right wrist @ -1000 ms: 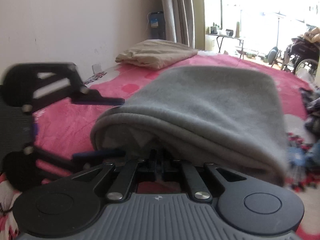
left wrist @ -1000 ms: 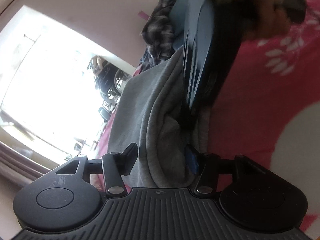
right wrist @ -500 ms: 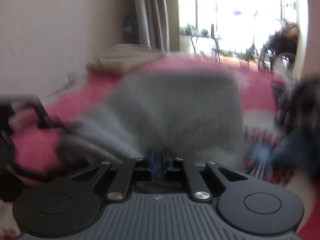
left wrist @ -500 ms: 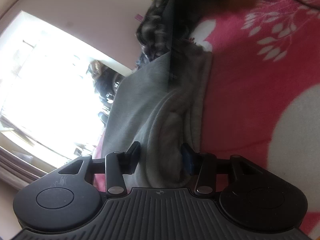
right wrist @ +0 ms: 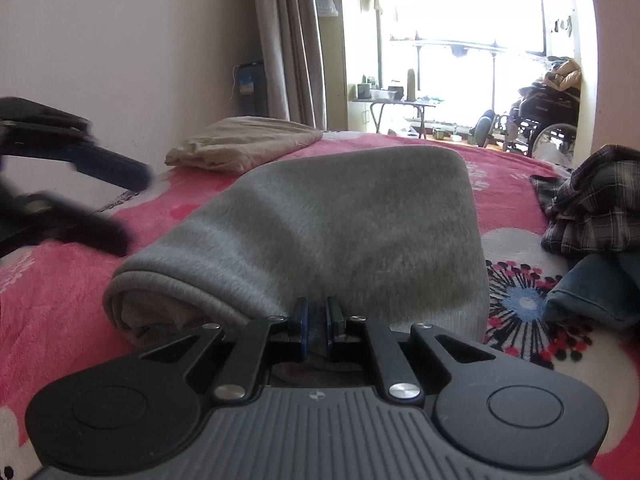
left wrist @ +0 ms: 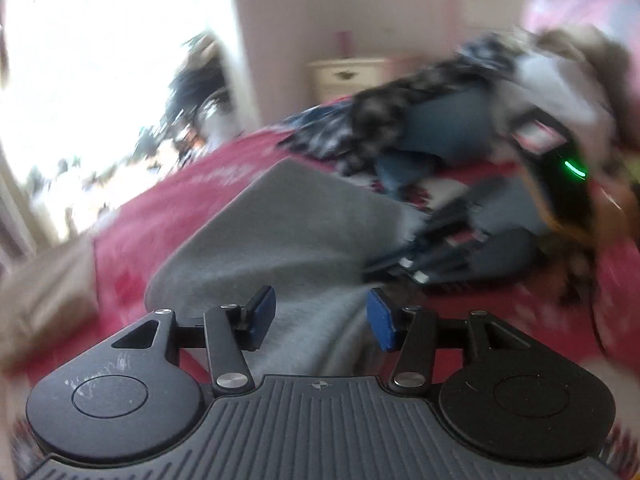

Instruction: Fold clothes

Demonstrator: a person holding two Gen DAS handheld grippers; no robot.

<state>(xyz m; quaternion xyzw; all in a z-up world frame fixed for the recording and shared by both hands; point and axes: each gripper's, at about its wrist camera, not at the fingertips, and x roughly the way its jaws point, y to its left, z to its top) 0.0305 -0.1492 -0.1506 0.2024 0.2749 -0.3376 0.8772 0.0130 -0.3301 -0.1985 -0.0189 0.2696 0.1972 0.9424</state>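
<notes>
A folded grey sweatshirt [right wrist: 340, 220] lies on the pink flowered blanket [right wrist: 60, 280]. My right gripper [right wrist: 316, 326] is shut on its near edge. In the left wrist view, which is blurred, the same grey sweatshirt [left wrist: 272, 240] lies under and ahead of my left gripper [left wrist: 320, 314], which is open with the cloth between its blue pads but not pinched. The left gripper also shows at the left edge of the right wrist view [right wrist: 72, 200], lifted above the blanket. The right gripper shows in the left wrist view [left wrist: 460, 256], at the sweatshirt's right edge.
A folded beige garment [right wrist: 244, 148] lies at the far left by the wall. A plaid shirt [right wrist: 592, 204] and blue jeans [right wrist: 592, 296] are heaped to the right. A curtain [right wrist: 296, 40], a bright doorway and a wheelchair [right wrist: 540, 120] stand beyond the bed.
My left gripper has let go of the sweatshirt, opened, and swung up and away to the left. The right gripper stays shut on the sweatshirt's edge, which now lies flatter.
</notes>
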